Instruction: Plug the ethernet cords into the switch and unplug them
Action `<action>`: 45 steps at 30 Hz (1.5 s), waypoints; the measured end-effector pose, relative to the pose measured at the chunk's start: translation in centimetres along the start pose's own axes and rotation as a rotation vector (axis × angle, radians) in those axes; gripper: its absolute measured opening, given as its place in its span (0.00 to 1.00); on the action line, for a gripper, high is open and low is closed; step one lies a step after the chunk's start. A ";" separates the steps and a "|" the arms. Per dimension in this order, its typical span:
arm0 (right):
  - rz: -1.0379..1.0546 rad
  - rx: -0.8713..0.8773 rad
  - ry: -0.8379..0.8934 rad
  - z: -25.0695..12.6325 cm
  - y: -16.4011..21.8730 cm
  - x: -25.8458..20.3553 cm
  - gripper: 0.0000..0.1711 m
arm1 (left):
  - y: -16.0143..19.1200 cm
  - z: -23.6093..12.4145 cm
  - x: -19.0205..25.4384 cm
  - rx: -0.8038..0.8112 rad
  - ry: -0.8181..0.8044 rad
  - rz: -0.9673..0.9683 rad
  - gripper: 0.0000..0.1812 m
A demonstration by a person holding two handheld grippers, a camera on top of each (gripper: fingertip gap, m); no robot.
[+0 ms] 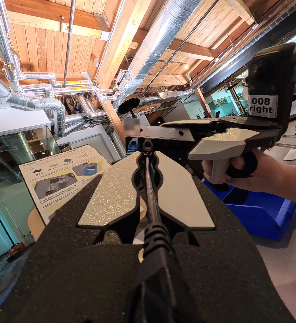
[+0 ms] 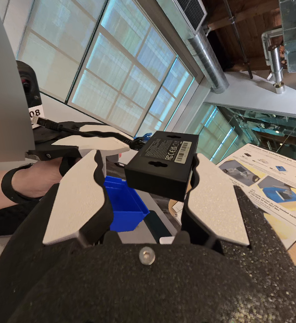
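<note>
In the left wrist view, my left claw is clamped on the black ethernet cord just behind its plug, which sits at a port of the switch beside a blue plug already in. I judge the cord light and limp, so holding close behind the stiff plug boot is right; the latch tab looks fragile. The right claw shows here from the side, gripping the switch. In the right wrist view, my right claw holds the switch by its short ends, underside towards me, aloft above the blue bin and tabletop. The box looks rigid, light and smooth, likely to twist under a push. This view hides the ports but shows the cord's free end.
</note>
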State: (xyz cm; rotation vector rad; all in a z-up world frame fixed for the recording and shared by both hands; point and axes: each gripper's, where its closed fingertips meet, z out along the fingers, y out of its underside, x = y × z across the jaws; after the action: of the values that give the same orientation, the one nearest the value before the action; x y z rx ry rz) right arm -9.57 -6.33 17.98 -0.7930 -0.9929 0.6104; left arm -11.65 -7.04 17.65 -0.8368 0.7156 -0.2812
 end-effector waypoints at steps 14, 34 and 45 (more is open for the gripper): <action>0.038 0.005 -0.015 -0.1 -0.2 -0.2 0.57 | -0.1 -0.1 0.7 0.033 0.011 0.032 0.06; 0.066 -0.194 0.102 1.5 3.9 -0.7 0.42 | -2.2 -0.3 2.0 0.052 -0.028 0.185 0.06; 0.245 -0.254 0.140 0.8 4.3 0.3 0.37 | -0.8 0.0 0.7 0.012 -0.035 0.131 0.06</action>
State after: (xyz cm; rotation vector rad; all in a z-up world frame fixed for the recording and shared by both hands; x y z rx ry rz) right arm -10.53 -3.40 14.90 -1.1792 -0.8599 0.6359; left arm -11.12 -7.93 17.88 -0.7778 0.7318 -0.1533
